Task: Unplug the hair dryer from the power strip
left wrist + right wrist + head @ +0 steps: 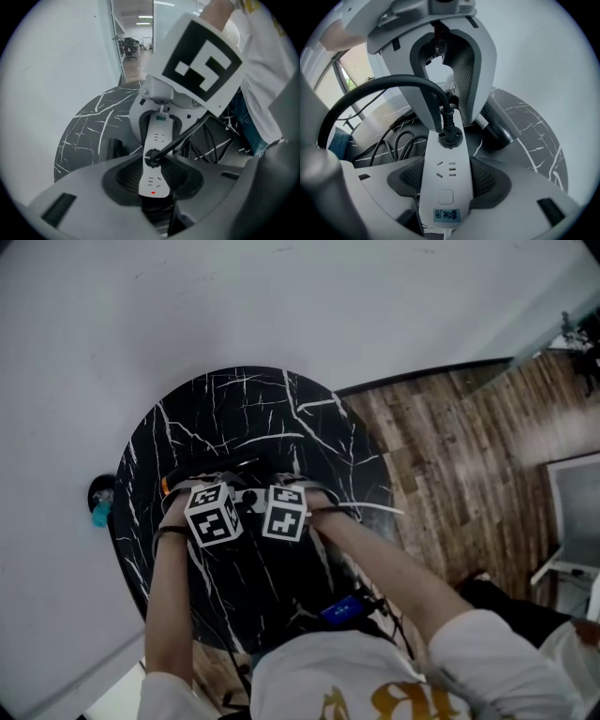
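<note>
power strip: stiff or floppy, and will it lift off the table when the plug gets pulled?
Probably stiff: the power strip is a straight, hard-looking white bar. Likely light, so it may lift with the black plug unless pinned; the right gripper grips its labelled end. Smooth casing could slide on the marble-pattern table.

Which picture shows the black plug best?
The right gripper view: the black plug sits close, sharp, in the white power strip, cable curving away. The left gripper view shows the plug smaller, from the other end. In the head view I cannot make it out.
</note>
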Demonstrator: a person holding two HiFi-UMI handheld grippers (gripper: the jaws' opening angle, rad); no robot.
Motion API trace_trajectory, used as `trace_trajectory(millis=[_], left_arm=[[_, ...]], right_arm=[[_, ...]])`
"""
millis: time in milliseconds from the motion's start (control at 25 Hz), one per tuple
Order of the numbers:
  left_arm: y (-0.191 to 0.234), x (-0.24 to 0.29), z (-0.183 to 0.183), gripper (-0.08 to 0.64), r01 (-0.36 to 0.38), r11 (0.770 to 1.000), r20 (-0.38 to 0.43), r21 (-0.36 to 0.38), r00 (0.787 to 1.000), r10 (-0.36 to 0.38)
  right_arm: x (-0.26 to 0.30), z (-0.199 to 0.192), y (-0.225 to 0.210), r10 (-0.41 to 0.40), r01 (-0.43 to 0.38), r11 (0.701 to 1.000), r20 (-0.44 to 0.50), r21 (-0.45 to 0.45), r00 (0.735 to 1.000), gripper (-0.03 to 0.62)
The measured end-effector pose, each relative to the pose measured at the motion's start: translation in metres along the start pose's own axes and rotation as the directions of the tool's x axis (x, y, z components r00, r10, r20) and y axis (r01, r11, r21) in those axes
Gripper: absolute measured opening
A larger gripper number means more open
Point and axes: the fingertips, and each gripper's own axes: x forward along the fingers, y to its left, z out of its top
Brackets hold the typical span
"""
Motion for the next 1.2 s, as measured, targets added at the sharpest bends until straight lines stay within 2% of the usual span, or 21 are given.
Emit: trace_trajectory(millis=[160,520,760,840,960,1000,1040,1120,1200], left_arm=[[-0.004,0.009,-0.001,0.054,0.000,1.000,-0.012,0.022,1.000,0.001],[-0.007,0.017,0.001,0.054,0.058,0.998,-0.009,-0.025,0.998,-0.058],[-0.005,0.014,-0.001,0.054,0.011,0.999,-0.020,-0.039,1.000,-0.011],[-0.006,0.012,-0.002,0.054,0.052,0.995,-0.010,-0.085,0.999,-0.053],[-0.004,0.010,-0.002,0.057,0.161,0.973,0.028,-0.164,0.987,-0.158],[-0.003,0.010,-0.001,0.057,0.167,0.971,0.035,-0.170,0.986,-0.163],[-0.003,0.009,0.000,0.057,0.148,0.976,0.033,-0.162,0.989,-0.145],[-0.005,0.009,0.002,0.053,0.062,0.992,0.005,-0.108,0.998,-0.062],[-0.007,0.009,0.001,0.049,-0.006,0.998,-0.027,-0.058,1.000,0.004]], right_arm=[[-0.001,0.000,-0.001,-0.002,0.002,1.000,0.006,-0.007,1.000,0.270],[0.001,-0.003,0.001,0.005,-0.004,1.000,0.026,-0.015,1.000,0.271],[0.000,-0.001,-0.001,0.000,0.000,1.000,0.013,-0.010,1.000,0.270],[0.000,0.000,0.001,-0.002,0.003,1.000,0.012,-0.024,1.000,0.270],[0.001,0.000,0.002,-0.005,0.005,1.000,0.010,-0.031,1.000,0.270],[0.001,-0.001,0.001,-0.003,0.004,1.000,0.009,-0.022,1.000,0.270],[0.001,-0.001,0.000,-0.002,0.002,1.000,0.007,-0.015,1.000,0.270],[0.001,-0.001,0.000,0.004,-0.004,1.000,0.005,-0.012,1.000,0.270],[0.000,0.000,0.001,0.003,-0.003,1.000,0.002,-0.014,1.000,0.270]])
